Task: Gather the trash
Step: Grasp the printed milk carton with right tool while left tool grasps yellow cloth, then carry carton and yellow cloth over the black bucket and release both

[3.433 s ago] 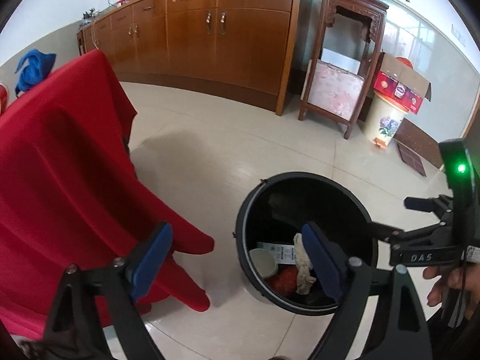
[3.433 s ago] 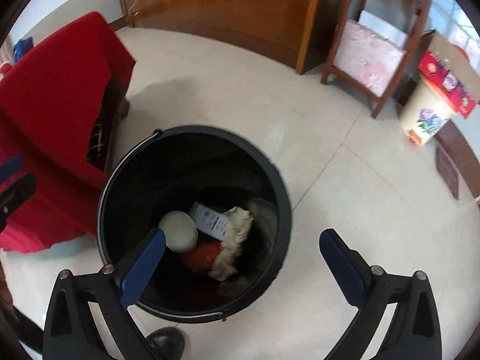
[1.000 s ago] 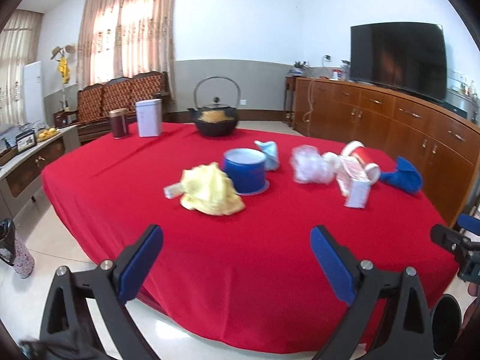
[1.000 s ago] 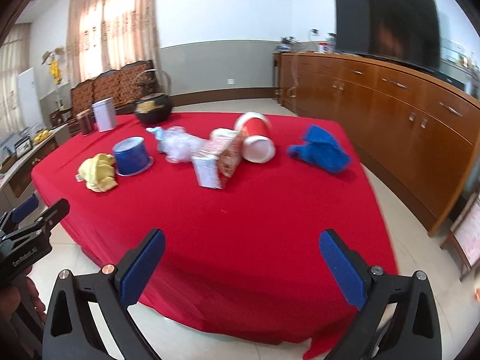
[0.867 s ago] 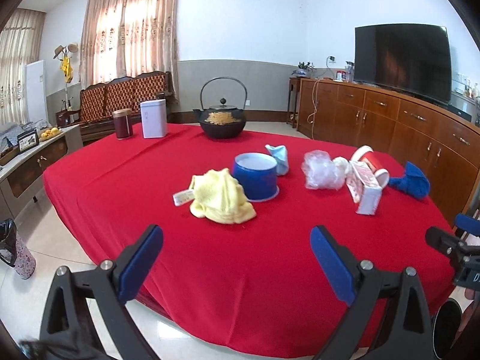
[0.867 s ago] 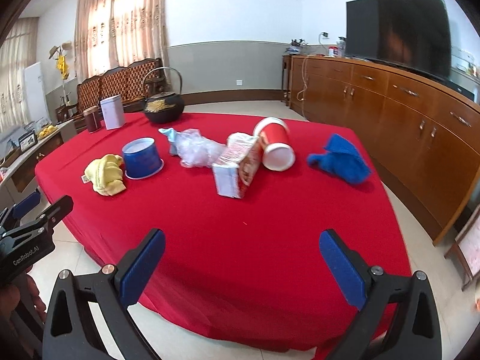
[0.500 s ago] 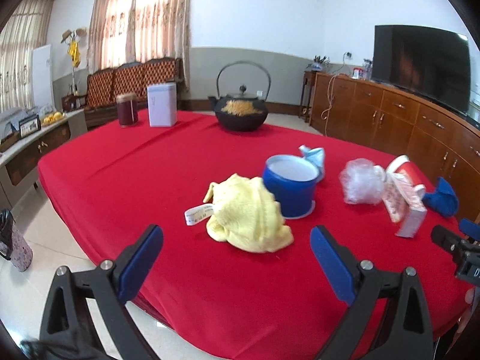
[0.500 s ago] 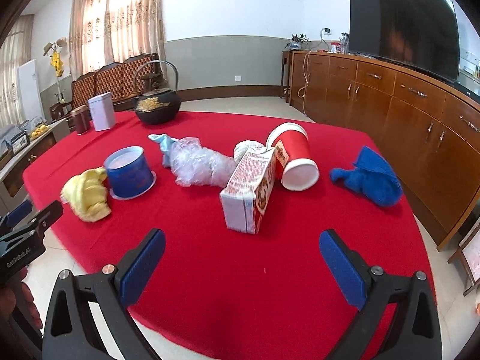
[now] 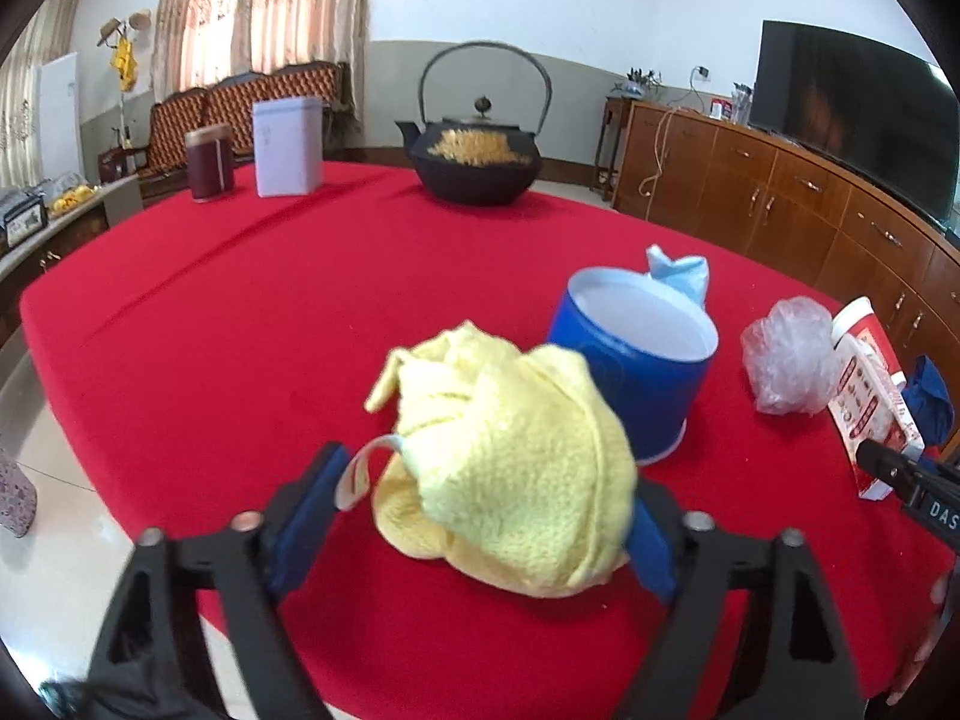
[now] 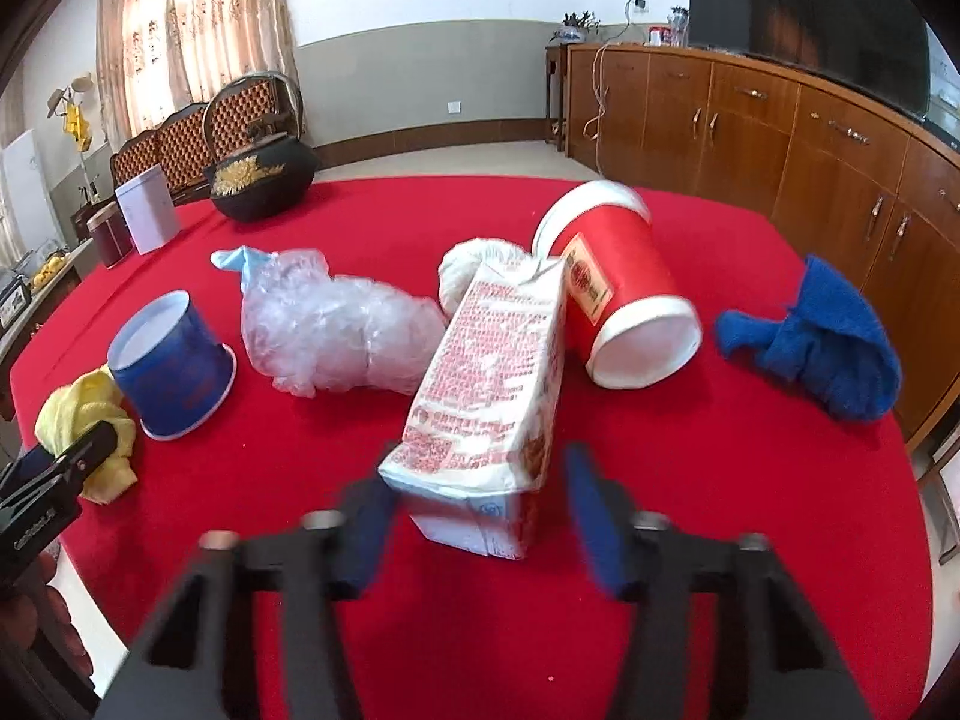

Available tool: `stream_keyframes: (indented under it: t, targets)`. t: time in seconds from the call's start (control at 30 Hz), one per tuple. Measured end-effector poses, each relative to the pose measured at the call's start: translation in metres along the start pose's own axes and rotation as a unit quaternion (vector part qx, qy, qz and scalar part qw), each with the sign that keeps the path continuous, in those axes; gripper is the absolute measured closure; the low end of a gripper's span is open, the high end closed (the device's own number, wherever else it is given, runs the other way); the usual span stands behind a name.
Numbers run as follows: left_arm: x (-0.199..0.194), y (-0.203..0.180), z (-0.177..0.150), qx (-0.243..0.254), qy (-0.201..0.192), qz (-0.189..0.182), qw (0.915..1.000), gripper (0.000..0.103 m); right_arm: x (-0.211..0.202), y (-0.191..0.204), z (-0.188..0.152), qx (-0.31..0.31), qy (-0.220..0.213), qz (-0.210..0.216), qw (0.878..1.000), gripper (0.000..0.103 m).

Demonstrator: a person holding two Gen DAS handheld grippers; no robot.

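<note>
On the red-clothed table [image 9: 240, 324] lies a crumpled yellow cloth [image 9: 504, 450]. It sits between the closing jaws of my left gripper [image 9: 477, 528]; the right pad touches it and the left pad stands clear. A red-and-white carton [image 10: 492, 372] lies with its near end between the closing jaws of my right gripper [image 10: 480, 531], with a gap at the right pad. Around the carton are a clear plastic bag [image 10: 336, 336], a tipped red cup [image 10: 618, 294], a blue cup [image 10: 171, 366], a blue cloth [image 10: 822, 348] and a white wad [image 10: 474, 267].
A black kettle [image 9: 477, 162], a white tin [image 9: 287, 147] and a dark red jar [image 9: 208, 162] stand at the table's far side. Wooden cabinets [image 10: 780, 144] with a TV line the right wall. The table's near edge drops to tiled floor [image 9: 54, 540].
Both grippers have moved in over the table from its near edge. Their jaws have narrowed, the left around the yellow cloth and the right around the carton.
</note>
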State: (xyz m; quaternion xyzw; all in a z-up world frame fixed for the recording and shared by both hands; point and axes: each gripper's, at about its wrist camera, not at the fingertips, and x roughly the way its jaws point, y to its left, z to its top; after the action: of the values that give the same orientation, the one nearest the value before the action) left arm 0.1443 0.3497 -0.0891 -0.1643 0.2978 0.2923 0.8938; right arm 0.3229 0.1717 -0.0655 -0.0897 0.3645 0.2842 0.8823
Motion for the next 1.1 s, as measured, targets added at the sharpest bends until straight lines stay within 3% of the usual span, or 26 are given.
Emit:
stream_keyframes:
  t: [0.1,0.2,0.63,1.1]
  targets:
    - [-0.005,-0.003,-0.004,-0.001,-0.001,-0.019,0.9998,0.058,-0.004,0.000,-0.002,-0.001,-0.010,-0.001,1.000,0.067]
    - [-0.018,-0.003,-0.007,-0.006,-0.011,-0.025,0.9996,0.068,-0.011,0.000,-0.006,-0.004,-0.021,0.002,1.000,0.067]
    - [-0.061,-0.004,-0.017,-0.008,-0.035,-0.032,0.9988,0.070,-0.061,-0.009,-0.023,-0.010,-0.056,0.017,0.998,0.067]
    - [-0.108,-0.057,-0.026,0.042,-0.055,-0.083,0.9942,0.070,-0.133,-0.057,-0.055,0.018,-0.084,-0.013,0.996,0.067]
